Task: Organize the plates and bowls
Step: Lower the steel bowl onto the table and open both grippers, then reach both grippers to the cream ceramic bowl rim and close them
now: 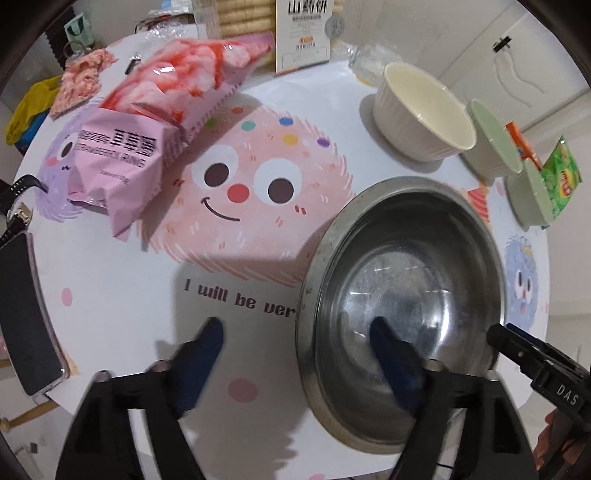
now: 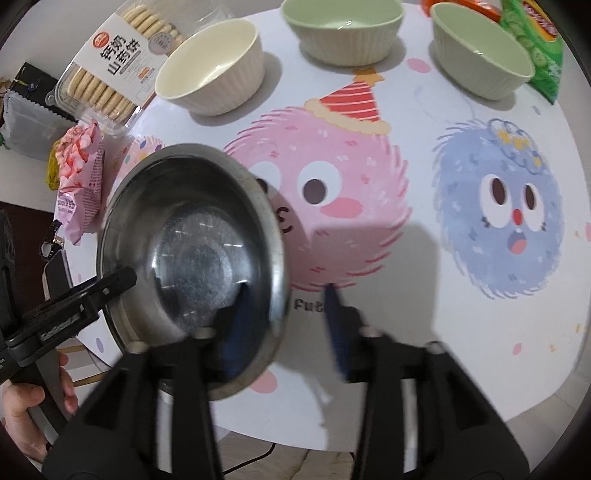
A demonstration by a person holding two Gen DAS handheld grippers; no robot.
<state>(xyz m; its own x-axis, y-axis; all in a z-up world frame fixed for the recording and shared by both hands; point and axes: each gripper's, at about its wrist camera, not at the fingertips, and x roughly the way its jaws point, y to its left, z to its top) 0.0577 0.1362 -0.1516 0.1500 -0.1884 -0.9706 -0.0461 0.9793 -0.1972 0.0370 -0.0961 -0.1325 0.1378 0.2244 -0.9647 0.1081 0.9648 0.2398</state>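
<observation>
We take the steel bowl (image 1: 402, 310) as our landmark; it sits on the tabletop (image 1: 258, 369) at the near edge. The left hand-held gripper (image 1: 295, 328) stands wide, one finger over the bowl's inside and the other outside its left rim; the pads press on nothing. The right hand-held gripper (image 2: 284, 306) stands about half spread, straddling the bowl's right rim in the same way, likewise gripping nothing.

Beyond the steel bowl, toward the far edge, stand three ribbed bowls: a cream bowl (image 2: 212, 68), a green bowl (image 2: 341, 27) to its right, and a second green bowl (image 2: 480, 48) further right. All three are upright and apart from one another.

Handling, in our judgement: the steel bowl is thin-walled, stiff and light, with a smooth, scuffed surface and a flat rolled rim. We expect it to be slippery between the pads, so we would take hold across the rim, one finger inside and one outside. It will not break but may ring or slide if released carelessly. The ribbed bowls look like matt plastic or ceramic; we cannot tell which. Their fluted walls should give better purchase, and their matching tapered shape suggests they nest.

Left of the steel bowl lie a pink snack bag (image 1: 147, 129) and a phone (image 1: 26, 317); a biscuit pack (image 2: 114, 66) lies beyond.
</observation>
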